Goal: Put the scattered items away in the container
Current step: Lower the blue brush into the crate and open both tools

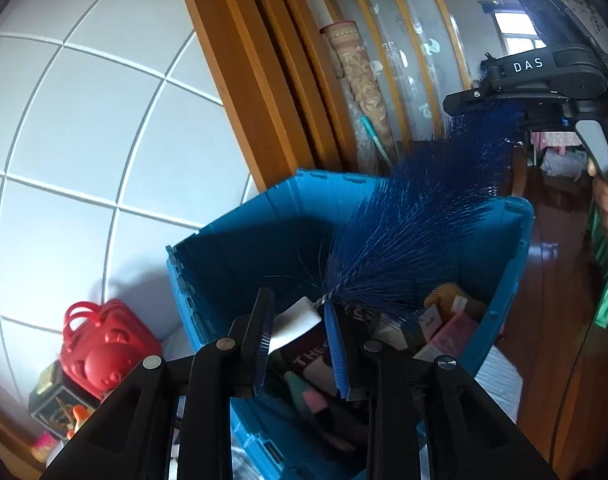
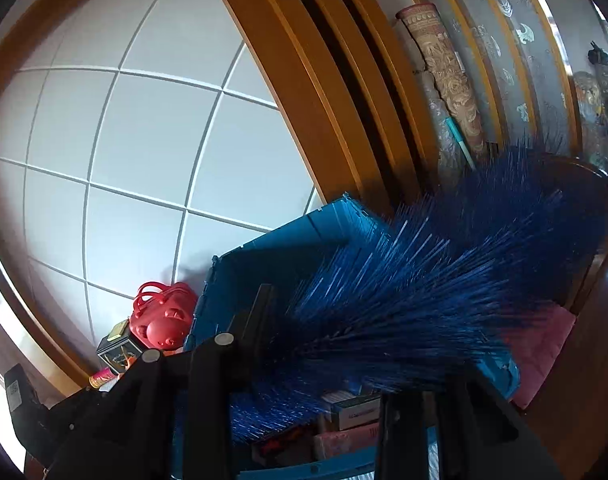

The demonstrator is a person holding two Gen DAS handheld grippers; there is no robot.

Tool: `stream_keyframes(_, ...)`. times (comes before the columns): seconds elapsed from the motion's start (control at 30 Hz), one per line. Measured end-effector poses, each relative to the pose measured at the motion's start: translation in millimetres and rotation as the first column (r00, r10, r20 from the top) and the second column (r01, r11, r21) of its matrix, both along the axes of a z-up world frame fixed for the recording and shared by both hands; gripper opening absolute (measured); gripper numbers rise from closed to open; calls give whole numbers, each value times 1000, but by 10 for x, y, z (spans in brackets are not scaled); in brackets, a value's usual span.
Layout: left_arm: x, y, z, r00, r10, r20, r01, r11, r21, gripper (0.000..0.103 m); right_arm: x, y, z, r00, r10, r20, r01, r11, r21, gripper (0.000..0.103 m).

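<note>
Left wrist view: a blue bristle brush (image 1: 408,232), a long bottle-brush type with a twisted wire core, hangs slanted over an open blue container (image 1: 208,264), its fanned bristles reaching up toward the right gripper (image 1: 500,116) at upper right. By the look of it the brush is light and springy; the bristles give way under any squeeze and offer no firm purchase, while the thin wire stem is stiff but narrow and liable to twist or slip between flat pads. The stem end, just past the last bristles, is judged the surest place to take hold. The left gripper (image 1: 300,344) has its jaws narrowly apart, the wire tip (image 1: 324,300) lying at the inner face of one pad; whether that pad bears on it cannot be told. The right gripper's jaws are nearly closed, buried in bristles at the far end, apparently pinching the brush there. Inside the container lie boxes and a book (image 1: 308,360). Beside it, by a tiled wall (image 1: 84,140), sits a red bag (image 1: 104,348).
</note>
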State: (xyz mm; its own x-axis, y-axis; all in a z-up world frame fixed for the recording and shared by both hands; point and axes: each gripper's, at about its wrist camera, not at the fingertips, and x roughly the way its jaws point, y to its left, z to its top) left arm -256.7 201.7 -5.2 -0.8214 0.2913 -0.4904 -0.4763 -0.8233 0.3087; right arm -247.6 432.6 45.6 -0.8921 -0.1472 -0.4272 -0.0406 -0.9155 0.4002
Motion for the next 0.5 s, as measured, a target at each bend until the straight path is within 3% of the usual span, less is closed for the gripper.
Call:
stream_keyframes(0.07, -60, 66, -10, 999, 30, 14, -30, 1000, -10, 30, -130, 64, -72, 1000, -2, 31, 2, 1000, -5, 33)
stream_keyframes(0.1, -112, 58, -9, 998, 51, 22, -51, 999, -6, 36, -196, 91, -118, 999, -2, 51, 2, 1000, -10, 34)
stream_keyframes(0.2, -251, -43, 39, 994, 101, 49, -103, 993, 48, 65, -379, 178, -262, 993, -11, 116, 14, 1000, -22, 49)
stream_keyframes(0.23, -277, -84, 64, 993, 111, 52, -114, 991, 66, 68, -424, 211, -311, 990, -19, 137, 23, 999, -29, 54)
stream_keyframes(0.4, -348, -71, 120, 990, 137, 30, -138, 990, 40, 71, -544, 317, -394, 984, -52, 171, 57, 998, -26, 59)
stream_keyframes(0.5, -408, -3, 143, 989, 148, 24, -149, 989, 22, 71, -583, 269, -350, 981, -67, 180, 61, 997, 40, 66)
